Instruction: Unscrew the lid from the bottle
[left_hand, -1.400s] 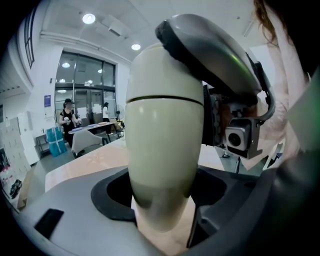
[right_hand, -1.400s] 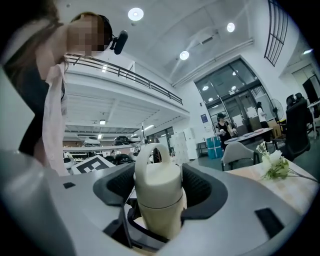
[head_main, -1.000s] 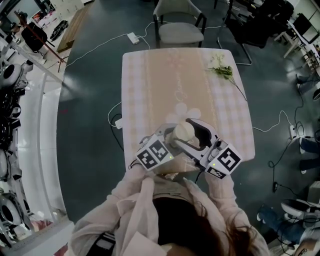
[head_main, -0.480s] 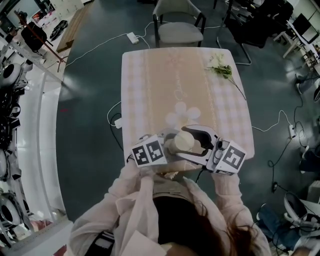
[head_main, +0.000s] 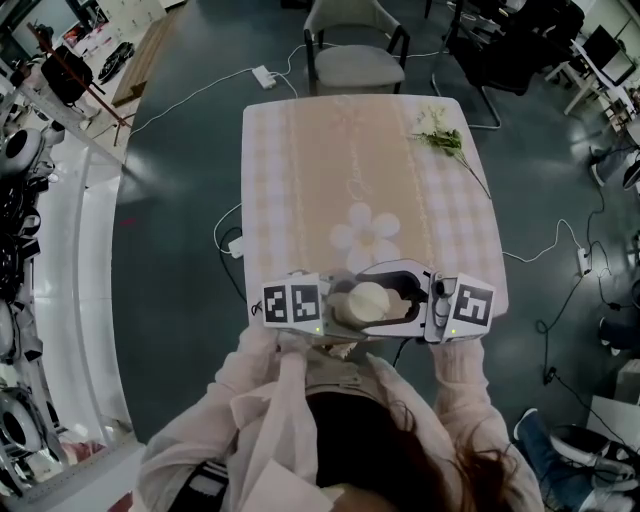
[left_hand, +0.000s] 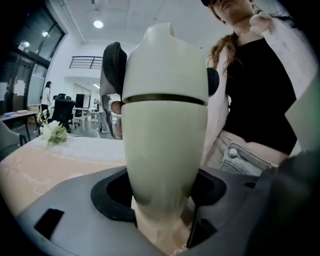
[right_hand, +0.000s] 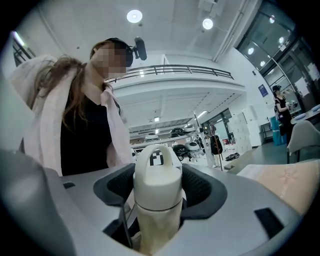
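Left gripper (left_hand: 162, 195): jaws closed on the lower body of the bottle (left_hand: 165, 145), an anchor so the body cannot spin. Right gripper (right_hand: 157, 192): jaws wide yet pressed on the lid (right_hand: 156, 175) from either side (loop handle upright), placed for the twist. Bottle: upright between the two facing grippers, over the near edge of the table (head_main: 300, 180). Lid apparently still seated.

Sleeves (head_main: 250, 390): pale pink, loose
Top (left_hand: 260, 85): black
Jeans (left_hand: 250, 155): light denim, metal button
Left gripper (left_hand: 160, 200): grey, black pads
Right gripper (right_hand: 157, 192): grey, black pads
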